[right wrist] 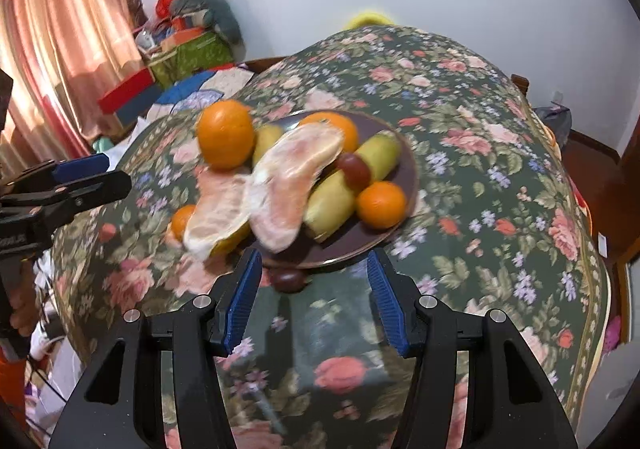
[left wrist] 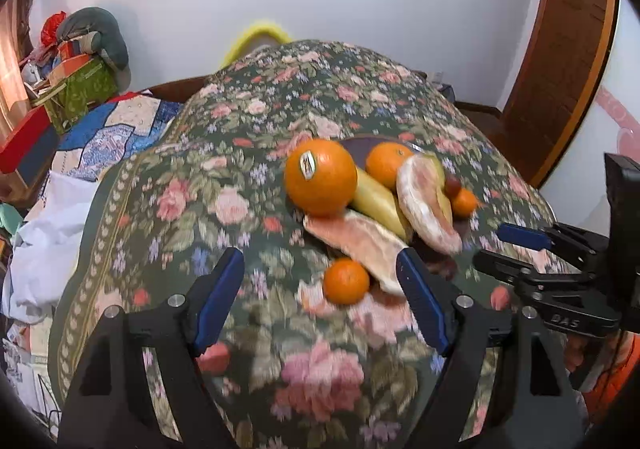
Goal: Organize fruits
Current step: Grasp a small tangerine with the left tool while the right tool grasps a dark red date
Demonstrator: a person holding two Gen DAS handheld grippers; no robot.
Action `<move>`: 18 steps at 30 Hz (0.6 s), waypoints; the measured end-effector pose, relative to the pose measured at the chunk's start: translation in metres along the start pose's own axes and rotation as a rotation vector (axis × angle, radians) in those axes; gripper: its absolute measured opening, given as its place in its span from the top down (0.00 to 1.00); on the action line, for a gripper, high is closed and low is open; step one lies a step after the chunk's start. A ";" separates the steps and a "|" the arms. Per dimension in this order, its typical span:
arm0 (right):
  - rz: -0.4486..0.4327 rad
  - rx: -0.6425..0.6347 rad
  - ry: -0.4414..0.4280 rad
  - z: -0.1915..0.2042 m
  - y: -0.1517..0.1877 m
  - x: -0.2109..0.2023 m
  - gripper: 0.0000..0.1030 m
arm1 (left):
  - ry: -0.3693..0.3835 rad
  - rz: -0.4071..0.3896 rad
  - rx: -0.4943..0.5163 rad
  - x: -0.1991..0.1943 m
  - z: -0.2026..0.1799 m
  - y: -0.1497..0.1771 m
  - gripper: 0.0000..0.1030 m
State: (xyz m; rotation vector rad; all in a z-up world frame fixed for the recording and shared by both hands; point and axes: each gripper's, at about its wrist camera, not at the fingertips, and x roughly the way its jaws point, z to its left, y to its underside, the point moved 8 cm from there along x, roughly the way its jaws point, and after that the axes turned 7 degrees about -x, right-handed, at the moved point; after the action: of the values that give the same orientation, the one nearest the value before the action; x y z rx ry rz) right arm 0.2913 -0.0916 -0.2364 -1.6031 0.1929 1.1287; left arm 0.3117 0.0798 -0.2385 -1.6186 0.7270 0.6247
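Both grippers, left (left wrist: pixel 320 303) and right (right wrist: pixel 314 299), open, empty. Next: grab small orange (left wrist: pixel 346 281) beside plate (right wrist: pixel 396 177).

One brown plate (right wrist: pixel 404 185), two large oranges (right wrist: pixel 226 134) (right wrist: pixel 340 129), two small mandarins (right wrist: pixel 381 204) (right wrist: pixel 182 220), two peeled pomelo segments (right wrist: pixel 292 189) (right wrist: pixel 218 213), three yellow-green fruits (right wrist: pixel 332 205) (right wrist: pixel 380 153) (right wrist: pixel 266 139), two dark red grapes (right wrist: pixel 354 170) (right wrist: pixel 289 280), one beside the plate.
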 end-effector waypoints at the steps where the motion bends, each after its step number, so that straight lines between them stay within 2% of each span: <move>1: 0.007 -0.002 -0.005 0.003 0.002 0.003 0.50 | 0.006 0.013 -0.001 0.001 0.000 0.004 0.23; 7: 0.049 -0.006 -0.005 0.013 0.012 0.017 0.50 | 0.015 0.065 -0.017 0.014 0.003 0.025 0.24; 13: 0.071 -0.012 -0.011 0.018 0.016 0.026 0.51 | 0.030 0.120 -0.018 0.039 0.004 0.034 0.37; 14: 0.072 -0.012 -0.011 0.019 0.016 0.027 0.52 | 0.035 0.127 -0.019 0.043 0.004 0.035 0.42; 16: 0.076 -0.014 -0.020 0.021 0.017 0.029 0.59 | 0.047 0.144 -0.020 0.050 0.003 0.036 0.47; 18: 0.080 -0.015 -0.017 0.020 0.017 0.031 0.62 | 0.056 0.150 -0.016 0.054 0.000 0.036 0.50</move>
State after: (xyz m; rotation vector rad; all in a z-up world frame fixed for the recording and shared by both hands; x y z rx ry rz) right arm 0.2855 -0.0685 -0.2699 -1.6103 0.2399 1.2077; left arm 0.3203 0.0699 -0.3022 -1.6118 0.8923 0.6961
